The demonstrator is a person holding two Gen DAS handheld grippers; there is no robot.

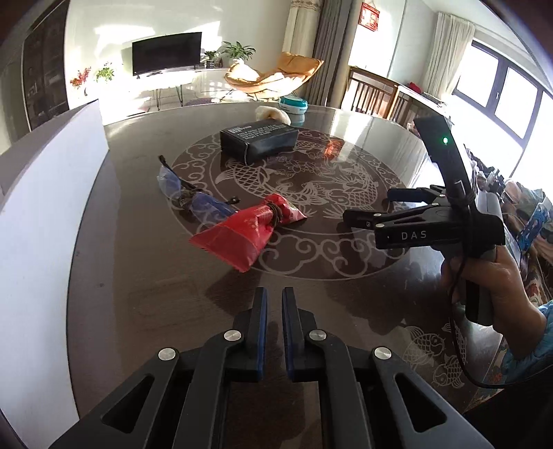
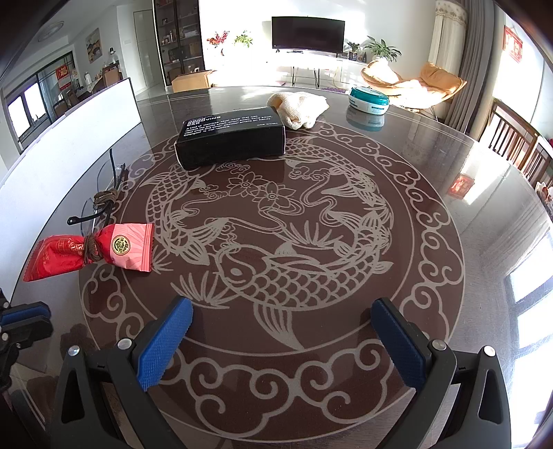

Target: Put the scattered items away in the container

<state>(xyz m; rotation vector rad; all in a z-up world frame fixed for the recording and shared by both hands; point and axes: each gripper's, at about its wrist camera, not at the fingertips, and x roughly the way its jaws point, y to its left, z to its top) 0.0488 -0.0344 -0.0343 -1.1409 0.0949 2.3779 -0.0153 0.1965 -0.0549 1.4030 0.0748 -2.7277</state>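
On the surface everything's still loose: red packet, glasses, black box, cloth. White container sits far left. Left gripper jaws pressed together, empty; right gripper spread wide.

Bright sun pours across a pale floor toward a white TV stand holding a dark television, potted plants beside it. An orange lounge chair sits near long grey curtains, with wooden dining chairs further right. Big dark-framed windows glare white (detail outside is washed out). A dark shelving unit stands against the white wall.
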